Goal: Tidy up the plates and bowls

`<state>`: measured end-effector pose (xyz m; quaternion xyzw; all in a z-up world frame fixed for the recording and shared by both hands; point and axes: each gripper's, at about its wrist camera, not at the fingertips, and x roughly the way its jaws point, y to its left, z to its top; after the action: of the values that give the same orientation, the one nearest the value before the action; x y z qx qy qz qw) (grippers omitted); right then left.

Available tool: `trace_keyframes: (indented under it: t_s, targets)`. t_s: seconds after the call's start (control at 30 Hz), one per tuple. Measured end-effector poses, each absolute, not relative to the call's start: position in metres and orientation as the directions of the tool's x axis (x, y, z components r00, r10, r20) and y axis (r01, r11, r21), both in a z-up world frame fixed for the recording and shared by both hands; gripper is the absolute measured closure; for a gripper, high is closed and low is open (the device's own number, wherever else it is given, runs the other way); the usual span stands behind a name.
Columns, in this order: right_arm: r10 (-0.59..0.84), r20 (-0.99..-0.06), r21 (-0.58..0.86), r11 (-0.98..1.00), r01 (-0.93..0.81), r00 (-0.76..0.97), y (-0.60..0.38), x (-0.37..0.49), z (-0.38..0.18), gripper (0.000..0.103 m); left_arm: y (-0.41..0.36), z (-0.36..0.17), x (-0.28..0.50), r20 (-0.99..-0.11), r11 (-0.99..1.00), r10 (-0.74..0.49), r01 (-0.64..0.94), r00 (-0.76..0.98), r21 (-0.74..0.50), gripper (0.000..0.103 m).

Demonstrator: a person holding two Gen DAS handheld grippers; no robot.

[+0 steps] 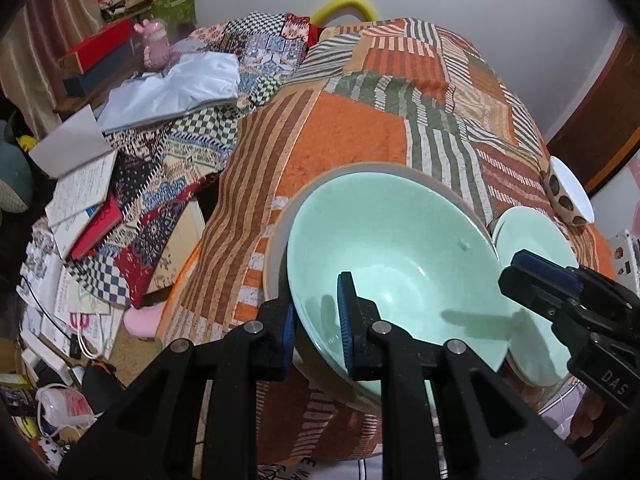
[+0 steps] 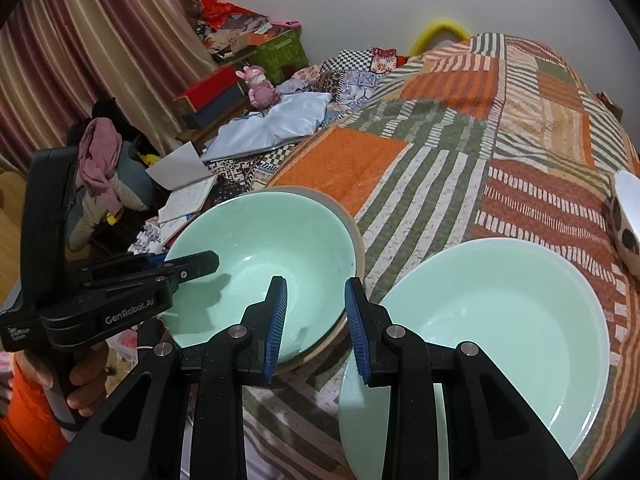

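Left hand-held gripper: clamped on the near rim of the upper mint bowl, one blue pad outside the wall, the other inside it.
Left hand-held gripper, side view: seen from the right wrist camera it reaches in from the left, its fingertips over the bowl's left rim; a hand holds its grip below.
Right hand-held gripper: jaws nearly closed with a narrow gap, nothing between the pads; it hangs above the strip of quilt between the bowl stack and the plate.
Upper mint bowl: tilted, nested inside a second bowl.
Lower bowl: grey-beige outside, its rim showing around the left and far side of the mint bowl.
Mint plate: lies flat on the quilt, just right of the bowl stack, apart from it.
Spotted bowl: white inside, brown spots outside, tipped on its side near the bed's right edge, beyond the plate.
Patchwork quilt: orange, green and striped patches, covers the bed under all the dishes.
Clutter: papers, notebooks and boxes left of the bed.
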<state>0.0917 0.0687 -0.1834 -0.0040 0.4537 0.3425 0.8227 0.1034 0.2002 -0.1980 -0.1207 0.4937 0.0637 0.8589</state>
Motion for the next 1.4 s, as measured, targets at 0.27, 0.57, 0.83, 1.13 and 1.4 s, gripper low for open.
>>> trace_keyframes:
  t_s: [0.27, 0.57, 0.83, 1.13, 1.4]
  targets:
    - [0.568, -0.732, 0.301, 0.764, -0.571, 0.375, 0.056, 0.093, -0.175, 0.075, 0.202, -0.183, 0.104, -0.863, 0.962, 0.024, -0.247, 0.505, -0.118, 0.071]
    - [0.551, -0.697, 0.275, 0.796, -0.539, 0.458, 0.015, 0.098, -0.151, 0.075, 0.177, -0.131, 0.100, -0.790, 0.975, 0.050, -0.201, 0.611, -0.094, 0.053]
    - [0.487, -0.669, 0.233, 0.854, -0.465, 0.561, -0.049, 0.108, -0.132, 0.070, 0.118, -0.107, 0.115, -0.751, 0.991, 0.005, -0.104, 0.660, -0.084, 0.048]
    - [0.396, -0.651, 0.195, 0.912, -0.362, 0.647, -0.123, 0.122, -0.124, 0.064, 0.043, -0.090, 0.150, -0.723, 0.997, -0.060, 0.010, 0.689, -0.073, 0.041]
    - [0.319, -0.652, 0.170, 0.946, -0.276, 0.688, -0.173, 0.136, -0.128, 0.055, -0.012, -0.091, 0.192, -0.724, 0.995, -0.101, 0.078, 0.682, -0.065, 0.034]
